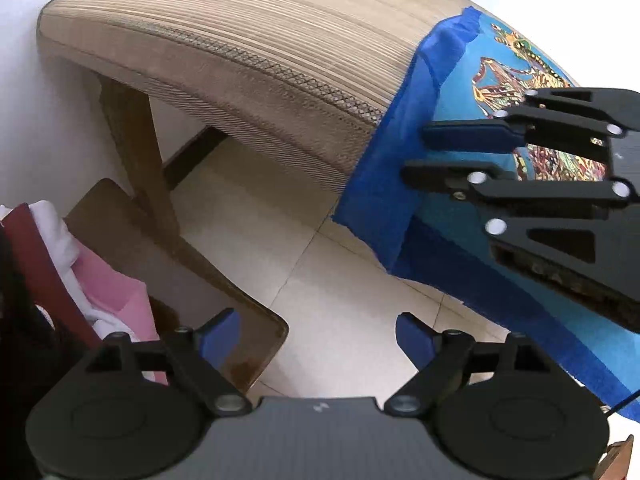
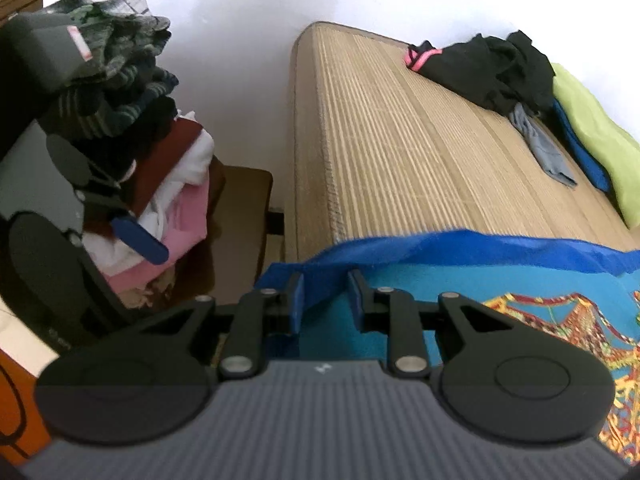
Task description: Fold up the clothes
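A blue T-shirt (image 2: 400,280) with a colourful print lies on the bamboo-mat bed (image 2: 400,140), and its darker blue sleeve (image 1: 384,184) hangs over the bed's edge. My right gripper (image 2: 326,300) is open at that sleeve edge, with the fabric showing in the gap between its blue pads (image 2: 297,304). From the left wrist camera the same right gripper (image 1: 436,152) reaches in from the right over the shirt (image 1: 460,92). My left gripper (image 1: 320,338) is open and holds nothing, hovering above the floor tiles beside the bed.
A wooden chair (image 1: 224,280) next to the bed carries a pile of clothes (image 2: 168,184) in pink, white and dark red. Black, grey, blue and lime-green garments (image 2: 560,120) lie at the bed's far end. A white wall stands behind.
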Available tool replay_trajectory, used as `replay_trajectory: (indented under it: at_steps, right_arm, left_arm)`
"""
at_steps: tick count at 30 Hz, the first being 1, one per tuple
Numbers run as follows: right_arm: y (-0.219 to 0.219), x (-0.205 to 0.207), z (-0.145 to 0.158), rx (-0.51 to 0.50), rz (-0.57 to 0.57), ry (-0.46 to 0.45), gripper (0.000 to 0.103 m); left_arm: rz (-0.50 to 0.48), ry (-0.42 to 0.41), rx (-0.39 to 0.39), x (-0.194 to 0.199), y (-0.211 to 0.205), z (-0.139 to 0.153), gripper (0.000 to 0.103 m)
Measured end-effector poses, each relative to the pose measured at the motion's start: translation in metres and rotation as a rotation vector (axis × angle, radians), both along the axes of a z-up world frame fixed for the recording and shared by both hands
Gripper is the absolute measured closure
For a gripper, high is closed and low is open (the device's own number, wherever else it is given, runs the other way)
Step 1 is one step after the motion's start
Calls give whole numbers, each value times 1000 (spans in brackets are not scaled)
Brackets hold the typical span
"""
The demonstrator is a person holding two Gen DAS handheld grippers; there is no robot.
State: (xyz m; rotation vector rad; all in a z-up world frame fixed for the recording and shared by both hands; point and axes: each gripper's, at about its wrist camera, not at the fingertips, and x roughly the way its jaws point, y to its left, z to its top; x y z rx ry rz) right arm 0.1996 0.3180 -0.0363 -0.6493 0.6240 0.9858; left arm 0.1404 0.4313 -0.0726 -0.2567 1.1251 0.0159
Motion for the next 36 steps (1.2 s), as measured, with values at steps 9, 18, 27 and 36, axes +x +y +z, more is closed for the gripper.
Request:
replay_trajectory:
  at_steps: [9, 18, 27, 36]
  right_arm:
    - [-14, 21, 10, 105, -168, 84, 76]
    - [-78, 47, 30, 221, -556, 144, 75]
    - [-120, 42, 24, 241, -736, 158, 74]
    - [-210, 50, 36, 318, -984, 107, 70]
  left_arm:
    - [4, -43, 16, 1, 4, 12, 18]
    - [-103, -267, 84, 63, -16, 60, 18]
    - [42, -158, 257, 103, 27, 60, 30]
    - [-188, -264, 65, 185, -76, 87, 21]
